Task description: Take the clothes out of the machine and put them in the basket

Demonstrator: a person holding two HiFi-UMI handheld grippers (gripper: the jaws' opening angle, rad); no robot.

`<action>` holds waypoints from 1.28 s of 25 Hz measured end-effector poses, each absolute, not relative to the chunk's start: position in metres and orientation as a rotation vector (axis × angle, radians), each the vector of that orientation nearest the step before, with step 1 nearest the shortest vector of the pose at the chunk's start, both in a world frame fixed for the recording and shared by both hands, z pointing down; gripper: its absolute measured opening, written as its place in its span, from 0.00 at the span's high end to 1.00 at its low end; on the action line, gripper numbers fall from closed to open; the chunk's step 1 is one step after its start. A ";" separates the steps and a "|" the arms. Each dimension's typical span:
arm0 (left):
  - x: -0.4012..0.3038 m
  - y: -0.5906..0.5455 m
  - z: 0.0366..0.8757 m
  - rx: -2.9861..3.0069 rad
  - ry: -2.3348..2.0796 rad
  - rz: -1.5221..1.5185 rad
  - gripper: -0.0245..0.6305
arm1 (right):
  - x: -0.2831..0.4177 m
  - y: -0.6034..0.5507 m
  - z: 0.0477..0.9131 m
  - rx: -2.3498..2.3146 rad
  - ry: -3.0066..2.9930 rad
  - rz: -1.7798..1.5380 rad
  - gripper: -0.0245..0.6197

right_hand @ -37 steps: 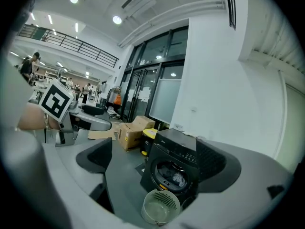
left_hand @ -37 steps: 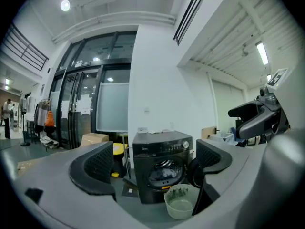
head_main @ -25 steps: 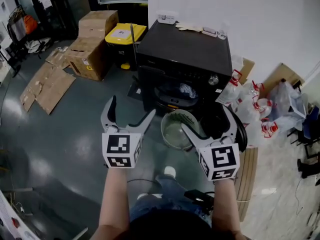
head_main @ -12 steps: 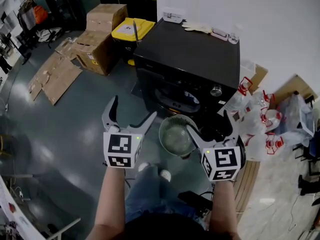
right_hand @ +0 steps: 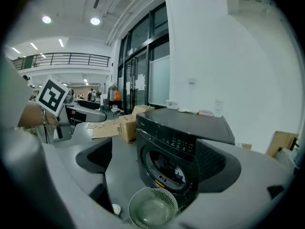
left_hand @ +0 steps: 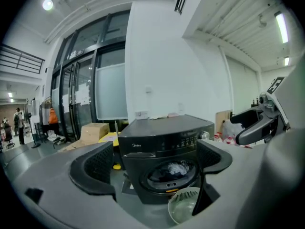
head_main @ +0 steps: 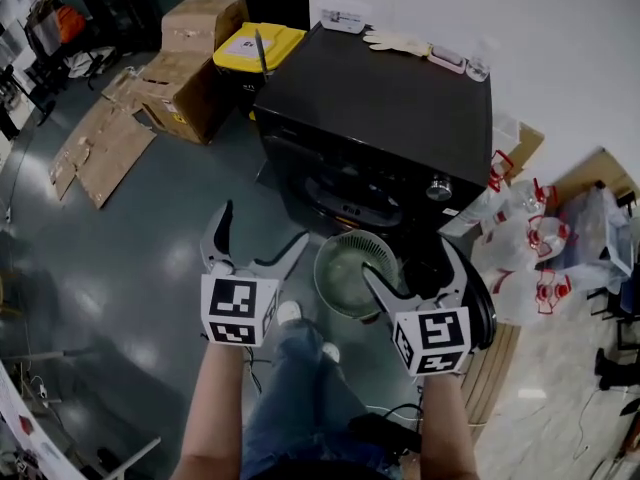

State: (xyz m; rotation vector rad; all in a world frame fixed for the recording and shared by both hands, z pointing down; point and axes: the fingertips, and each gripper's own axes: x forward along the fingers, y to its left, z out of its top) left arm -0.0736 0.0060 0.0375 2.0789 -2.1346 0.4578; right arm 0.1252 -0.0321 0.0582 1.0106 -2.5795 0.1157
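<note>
At 10 o'clock in the head view, cardboard boxes (head_main: 190, 43) stand on the grey floor (head_main: 150, 258) with flattened cardboard (head_main: 95, 148) lying to their left and a yellow-lidded bin (head_main: 255, 46) to their right. The left gripper (head_main: 263, 226) is held out at 7 o'clock above the floor, its jaws released and wide apart with nothing between them; its own view looks through the gap at the front of the machine. The black washing machine (head_main: 385, 108) stands at 12 o'clock against a white wall (head_main: 520, 18), and a pair of gloves (head_main: 395, 40) lies on its top near the back edge. The clothes (right_hand: 169, 168) are inside the drum, visible through the round opening in both gripper views. The pale round basket (head_main: 348, 268) sits on the floor just in front of the machine, between the two grippers, and looks empty. The right gripper (head_main: 410, 260) is at 5 o'clock, just beside the basket, jaws likewise released and empty. Plastic bags (head_main: 530, 258) are heaped at 3 o'clock.
</note>
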 end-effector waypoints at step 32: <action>-0.196 -0.097 0.350 1.925 -1.947 0.556 0.13 | -0.018 -0.150 0.357 0.958 -2.417 0.345 0.14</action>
